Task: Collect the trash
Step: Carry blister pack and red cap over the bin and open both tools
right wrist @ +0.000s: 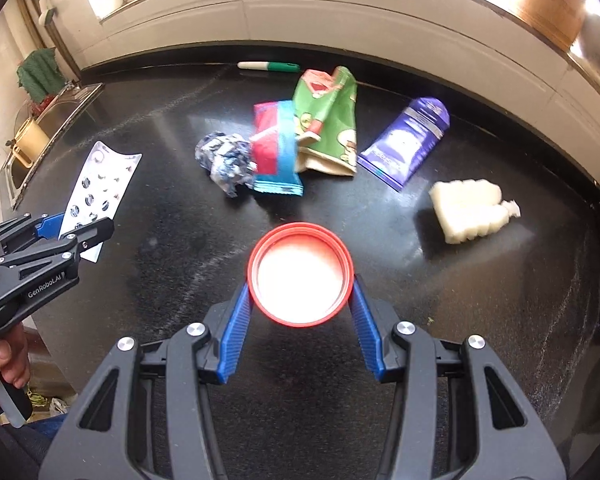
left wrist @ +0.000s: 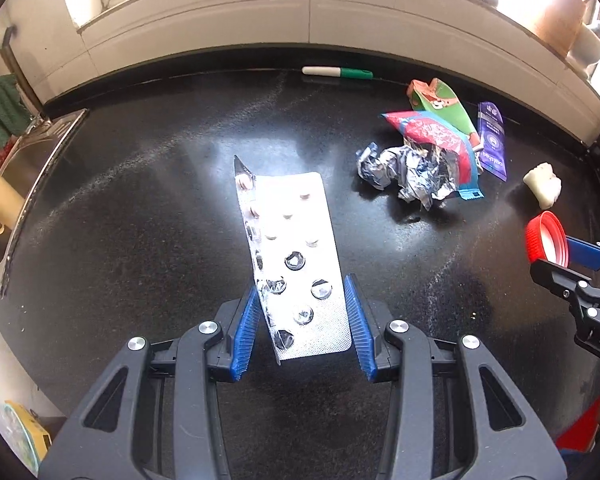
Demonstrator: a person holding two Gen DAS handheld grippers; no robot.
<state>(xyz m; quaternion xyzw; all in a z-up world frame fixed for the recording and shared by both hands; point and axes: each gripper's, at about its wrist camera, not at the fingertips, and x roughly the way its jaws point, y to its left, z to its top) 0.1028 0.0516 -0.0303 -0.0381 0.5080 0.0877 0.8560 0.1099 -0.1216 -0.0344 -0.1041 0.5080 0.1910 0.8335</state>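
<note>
Left gripper (left wrist: 304,320): jaws part-way closed, blue pads pinching the blister pack (left wrist: 292,256) by its long edges, and it's up off the black counter (left wrist: 140,200)!
Blister pack: silver foil strip, bent along one side, sticking out ahead of the left jaws; several pockets near the jaws burst open, pills left in the far ones.
Right gripper (right wrist: 300,304): jaws about half spread, pads clamped on either side of the red cap (right wrist: 300,276); cap held clear of the counter, white inside facing the camera.
Hard to make out: glare washes out the cap's inside and the far end of the blister pack; print on the wrappers too small to read.
Cut off: a person's hand (right wrist: 4,360) on the left gripper's handle, half out of frame at the edge of the right wrist view.
Ahead of the right jaws: crumpled foil ball (right wrist: 224,164), red-and-blue wrapper (right wrist: 276,148) touching it, green snack bag (right wrist: 332,124) partly under that wrapper.
Further right of them: purple sachet (right wrist: 408,140), then the white sponge piece (right wrist: 468,208), each lying apart.
Far edge, by the wall: green-and-white marker (right wrist: 268,66).
Far left of the left jaws: steel sink (left wrist: 28,172) with a yellow jug (left wrist: 0,200) in it.
In the way: nothing between either pair of jaws and the trash pile.
</note>
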